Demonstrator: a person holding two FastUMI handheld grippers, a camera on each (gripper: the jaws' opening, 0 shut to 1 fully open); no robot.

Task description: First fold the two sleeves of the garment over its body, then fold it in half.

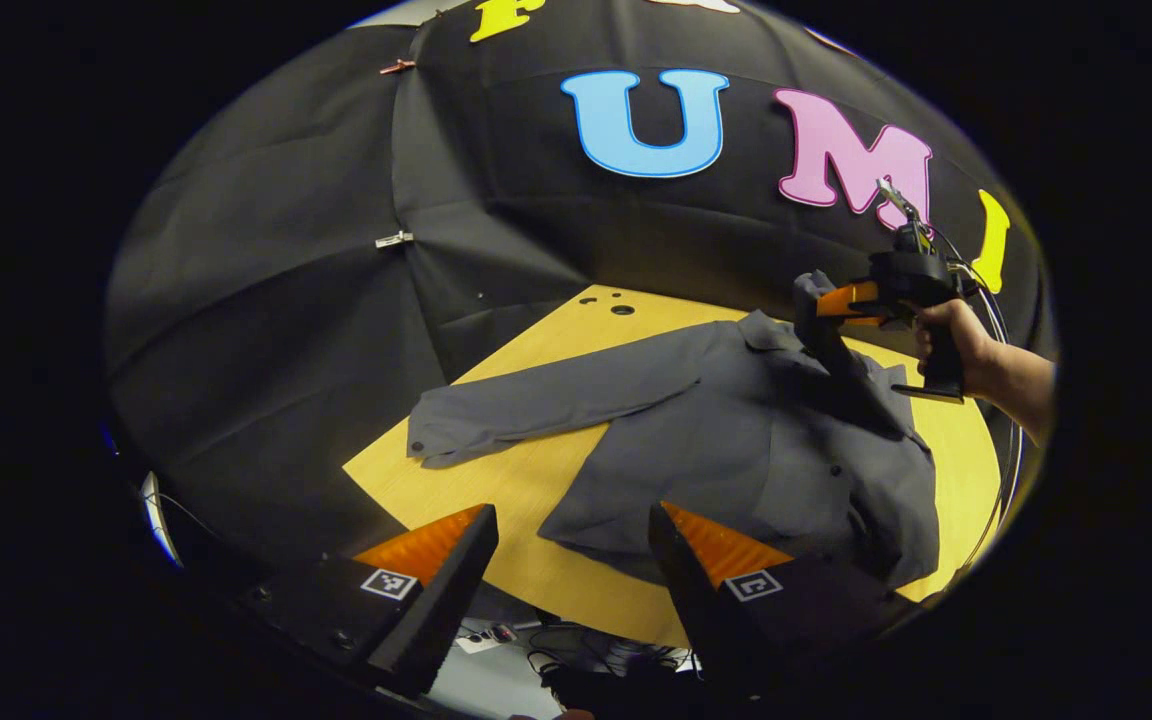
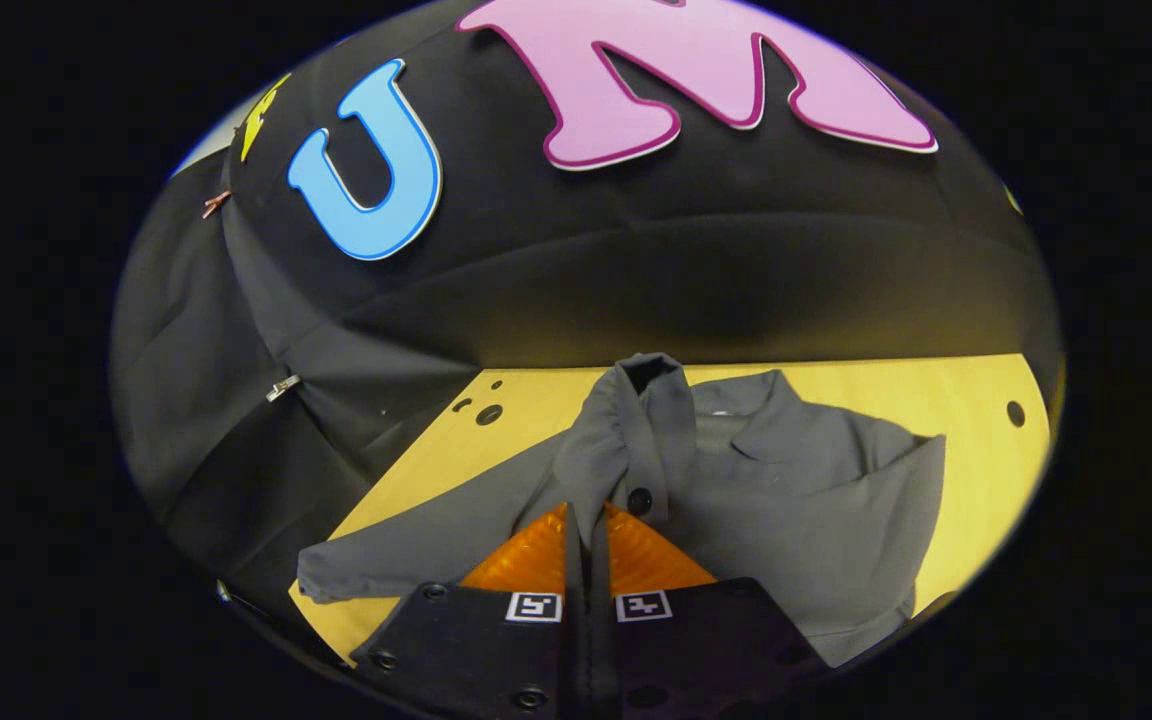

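On the pale yellow wooden table top [image 1: 536, 480], left gripper view, lies a dark grey long-sleeved button shirt [image 1: 736, 450], spread w/ its collar toward the booth's black cloth wall [image 1: 286, 300]. One long grey sleeve [image 1: 546, 405] is stretched flat out to the side, cuff near the table edge. The left gripper [image 1: 574, 545] hangs above the near hem, fingers wide apart, nothing btwn them, not touching the cloth. Farther off, at the shirt's far side, the right gripper [image 1: 829, 305] is held by a person's hand [image 1: 961, 345]; it has the other sleeve's cuff [image 1: 814, 290] pinched and lifted off the table, fabric trailing down to the shoulder. Two small round holes [image 1: 616, 303] sit in the table near the wall. A metal clip [image 1: 394, 239] pins the wall cloth.

Right gripper view: the right gripper [image 2: 586, 520] is clenched on the raised sleeve cuff [image 2: 636, 430], both fingers pressed together w/ the cloth sandwiched btwn them; a dark button [image 2: 639, 500] shows just above the fingertips. Cuff stands upright above the fingers, bunched. Behind it the shirt body [image 2: 816, 500] lies flat on the table [image 2: 976, 400], collar [image 2: 756, 405] toward the wall. The flat sleeve [image 2: 406, 550] runs out to the table's near corner. Holes in the table top [image 2: 488, 413] near the wall, one more [image 2: 1014, 412] at the far side.
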